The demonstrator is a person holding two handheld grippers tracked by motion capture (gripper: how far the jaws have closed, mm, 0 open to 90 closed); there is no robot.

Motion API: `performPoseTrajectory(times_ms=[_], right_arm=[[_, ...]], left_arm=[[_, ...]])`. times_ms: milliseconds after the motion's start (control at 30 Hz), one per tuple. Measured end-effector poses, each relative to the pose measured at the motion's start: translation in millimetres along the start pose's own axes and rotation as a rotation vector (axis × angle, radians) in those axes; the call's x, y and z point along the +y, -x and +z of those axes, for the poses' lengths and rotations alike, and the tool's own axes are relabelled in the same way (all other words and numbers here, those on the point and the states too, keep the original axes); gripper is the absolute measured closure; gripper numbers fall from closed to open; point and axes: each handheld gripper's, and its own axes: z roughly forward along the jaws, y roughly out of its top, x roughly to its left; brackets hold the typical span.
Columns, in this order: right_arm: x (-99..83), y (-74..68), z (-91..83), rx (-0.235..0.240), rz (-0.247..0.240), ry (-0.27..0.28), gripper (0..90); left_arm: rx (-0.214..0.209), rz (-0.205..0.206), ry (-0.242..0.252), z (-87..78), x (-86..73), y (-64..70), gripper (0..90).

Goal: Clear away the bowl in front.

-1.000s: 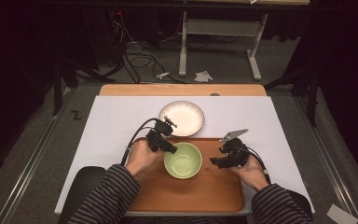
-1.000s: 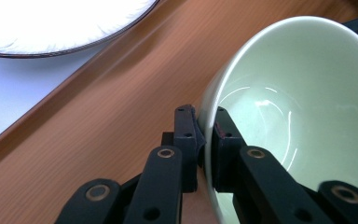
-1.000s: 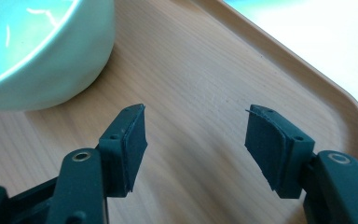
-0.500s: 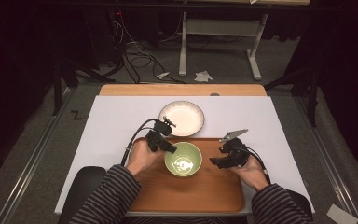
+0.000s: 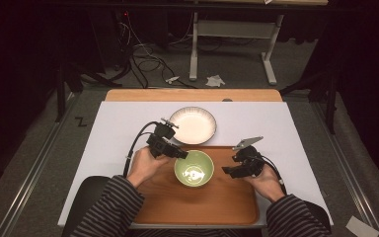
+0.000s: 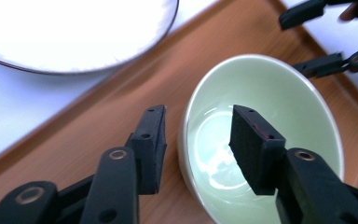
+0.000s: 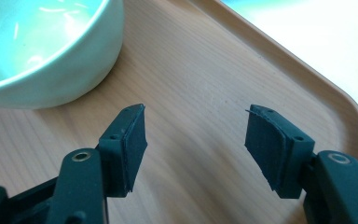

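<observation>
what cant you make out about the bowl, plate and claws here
- Green bowl: its near rim is covered by the left claw in the left gripper view; whether the pads touch the rim yet is unclear.
- Same bowl in the right gripper view: cut off by the top and left edges.
- White plate: overexposed and cut by the top edge in the left gripper view.
- Right claw: too small in the high view to judge its opening.
</observation>
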Motion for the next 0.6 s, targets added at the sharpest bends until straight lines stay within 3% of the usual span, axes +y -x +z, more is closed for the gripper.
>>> performPoseTrajectory(times_ms=[367,500,600], right_arm=[[-0.2,0.4,0.5,-0.002,-0.007,-0.001,39.7],[-0.2,0.3,-0.1,-0.002,-0.004,0.0,39.7],[-0.1,0.2,0.1,-0.002,-0.001,-0.002,39.7]], left_arm=[[0.042,-0.006,0.099,-21.9,5.9,-15.0,50.8],[0.072,-0.022,0.114,-24.1,1.3,-30.5,50.9],[0.106,-0.059,0.133,-23.3,-2.8,-46.4,51.0]])
